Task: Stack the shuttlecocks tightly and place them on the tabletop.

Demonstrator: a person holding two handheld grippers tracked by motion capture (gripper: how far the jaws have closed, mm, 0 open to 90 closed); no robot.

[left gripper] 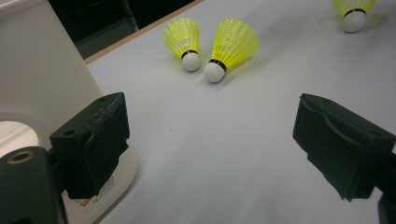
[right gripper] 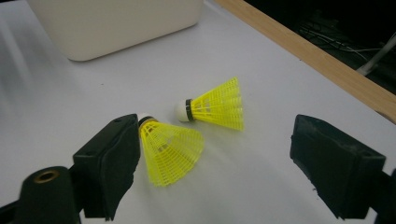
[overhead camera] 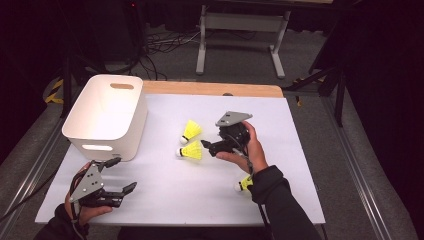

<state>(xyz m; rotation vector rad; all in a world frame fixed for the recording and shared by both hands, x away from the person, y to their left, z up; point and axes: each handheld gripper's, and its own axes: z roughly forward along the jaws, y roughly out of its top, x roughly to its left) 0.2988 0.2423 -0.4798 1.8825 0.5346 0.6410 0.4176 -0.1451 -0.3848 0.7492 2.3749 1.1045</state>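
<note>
Right hand-held gripper, jaws spread wide, flanks the nearer yellow shuttlecock on the tabletop; a second shuttlecock lies just beyond. Left hand-held gripper rests released beside the white bin.

The bin is sitting on the table at the back left. 2 birdies are lying side by side to its right. 1 more birdie is lying nearer the front, right of them.
</note>
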